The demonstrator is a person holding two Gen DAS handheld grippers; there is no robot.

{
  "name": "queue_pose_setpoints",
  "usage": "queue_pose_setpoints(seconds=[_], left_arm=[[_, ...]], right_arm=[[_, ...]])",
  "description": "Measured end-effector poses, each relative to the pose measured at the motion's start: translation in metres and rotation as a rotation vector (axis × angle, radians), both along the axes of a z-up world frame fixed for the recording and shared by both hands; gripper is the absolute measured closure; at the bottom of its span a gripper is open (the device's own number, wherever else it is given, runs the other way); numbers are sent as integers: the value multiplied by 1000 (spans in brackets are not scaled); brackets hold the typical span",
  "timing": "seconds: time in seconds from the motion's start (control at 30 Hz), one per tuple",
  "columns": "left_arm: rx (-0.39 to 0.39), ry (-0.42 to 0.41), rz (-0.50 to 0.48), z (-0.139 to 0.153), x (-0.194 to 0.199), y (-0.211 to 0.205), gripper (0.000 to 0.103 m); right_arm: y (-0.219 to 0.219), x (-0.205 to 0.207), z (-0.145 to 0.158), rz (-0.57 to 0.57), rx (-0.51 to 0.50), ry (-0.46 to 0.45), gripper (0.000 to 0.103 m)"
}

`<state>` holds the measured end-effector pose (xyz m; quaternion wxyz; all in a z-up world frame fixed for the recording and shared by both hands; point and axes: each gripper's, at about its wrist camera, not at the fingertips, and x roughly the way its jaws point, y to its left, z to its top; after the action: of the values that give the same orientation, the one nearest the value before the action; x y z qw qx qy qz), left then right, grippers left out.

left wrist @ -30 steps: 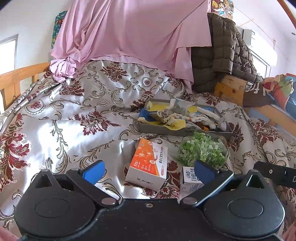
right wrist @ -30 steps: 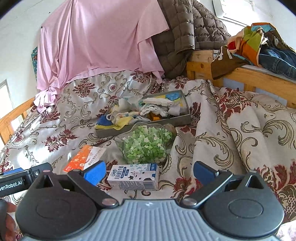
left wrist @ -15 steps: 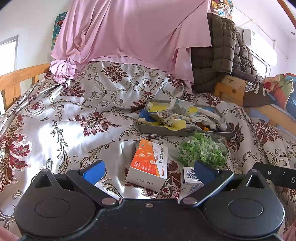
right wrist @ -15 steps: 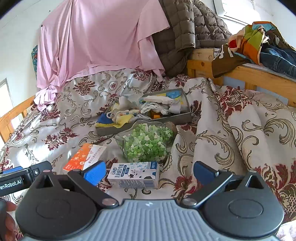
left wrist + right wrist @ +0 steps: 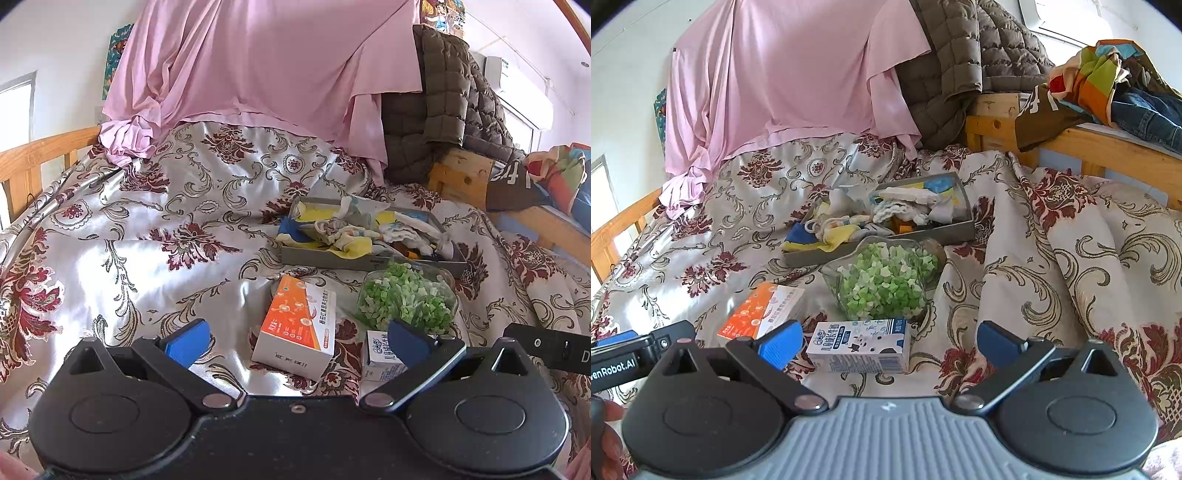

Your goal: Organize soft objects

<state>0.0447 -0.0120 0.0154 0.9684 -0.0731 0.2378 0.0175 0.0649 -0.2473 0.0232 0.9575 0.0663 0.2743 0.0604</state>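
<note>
A grey tray point(image 5: 332, 260) point(image 5: 955, 232) heaped with small cloths and socks point(image 5: 343, 234) point(image 5: 908, 210) lies on the floral bedspread. In front of it stands a glass bowl of green bits point(image 5: 406, 301) point(image 5: 886, 282). An orange-and-white box point(image 5: 295, 332) point(image 5: 761, 310) and a small milk carton point(image 5: 380, 354) point(image 5: 860, 345) lie nearest. My left gripper point(image 5: 295, 341) is open, hovering just short of the orange box. My right gripper point(image 5: 886, 343) is open too, with the milk carton lying between its blue fingers' line of sight. Neither holds anything.
A pink sheet point(image 5: 258, 66) and a brown quilted jacket point(image 5: 960, 55) hang at the back. Wooden bed rails point(image 5: 33, 162) point(image 5: 1108, 144) run along both sides, with piled clothes point(image 5: 1115, 77) on the right one. The left gripper's body point(image 5: 631, 354) shows at the right view's left edge.
Both grippers have drifted back and down very slightly; the objects sit a touch lower in the views. Nothing was grasped or moved.
</note>
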Motion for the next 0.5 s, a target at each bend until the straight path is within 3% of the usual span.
queue_pose_setpoints(seconds=[0.5], left_arm=[[1, 0, 0, 0, 0, 0, 1]], right_arm=[[1, 0, -1, 0, 0, 2, 0]])
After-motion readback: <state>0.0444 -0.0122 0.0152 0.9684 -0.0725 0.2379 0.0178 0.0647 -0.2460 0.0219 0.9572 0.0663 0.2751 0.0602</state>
